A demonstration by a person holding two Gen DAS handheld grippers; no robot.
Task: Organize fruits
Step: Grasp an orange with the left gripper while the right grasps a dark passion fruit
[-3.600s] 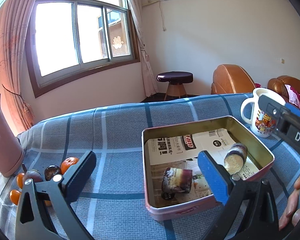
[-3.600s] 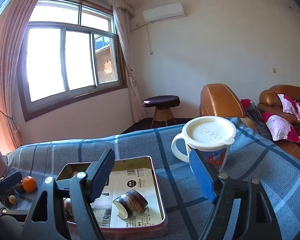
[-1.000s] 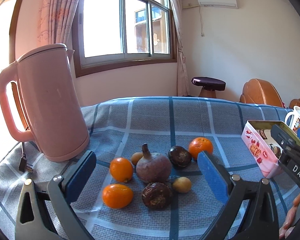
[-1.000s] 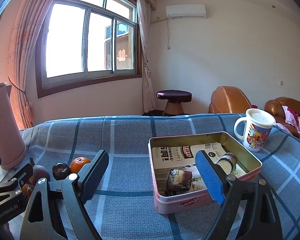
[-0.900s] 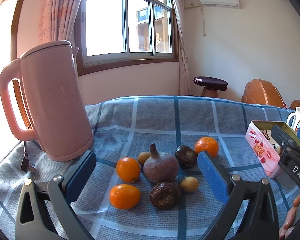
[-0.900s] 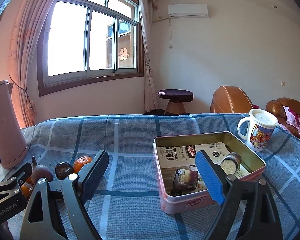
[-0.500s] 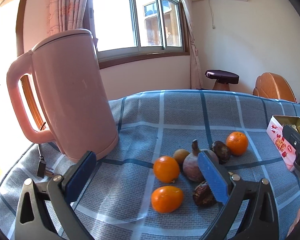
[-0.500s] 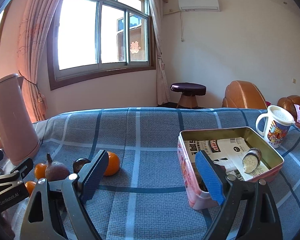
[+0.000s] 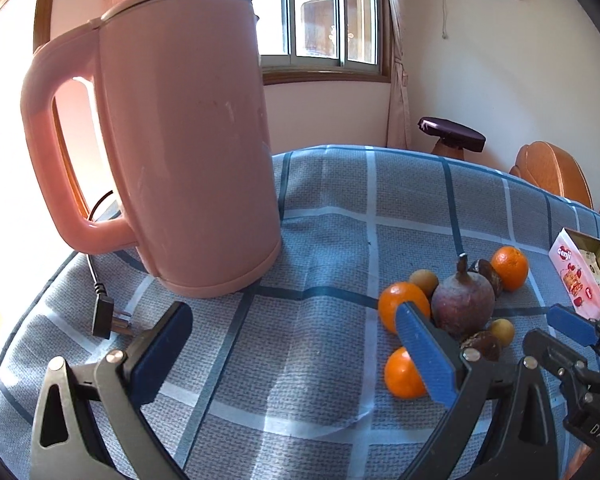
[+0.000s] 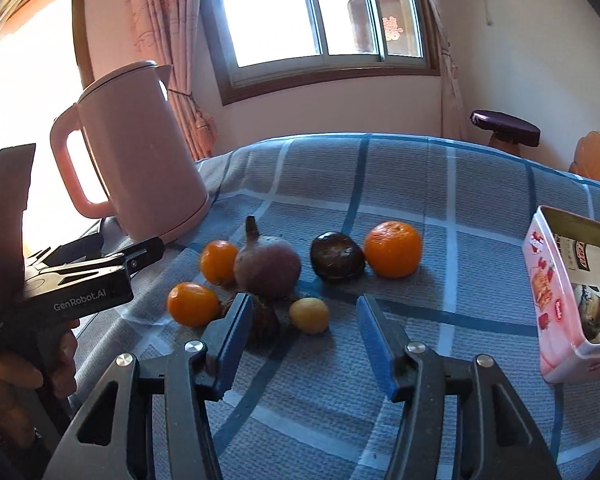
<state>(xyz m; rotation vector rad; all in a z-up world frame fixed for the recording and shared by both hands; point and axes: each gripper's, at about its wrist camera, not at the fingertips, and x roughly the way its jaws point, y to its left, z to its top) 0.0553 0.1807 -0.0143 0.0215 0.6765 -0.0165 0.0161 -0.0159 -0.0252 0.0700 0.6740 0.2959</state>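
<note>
A cluster of fruit lies on the blue checked cloth: three oranges, the largest at the far right, a purple round fruit with a stem, a dark wrinkled fruit and a small yellow fruit. My right gripper is open and empty, just short of the small yellow fruit. My left gripper is open and empty, left of the cluster; its body shows in the right wrist view. In the left wrist view the purple fruit sits behind my right-hand finger.
A pink kettle stands at the left with its cord and plug on the cloth. A pink tin lined with paper, holding dark pieces, stands at the right. A stool and brown sofas stand beyond the table.
Both grippers have swung left, away from the tin toward the fruit and the kettle. The right gripper has come close to the fruit and its jaws are narrower than before.
</note>
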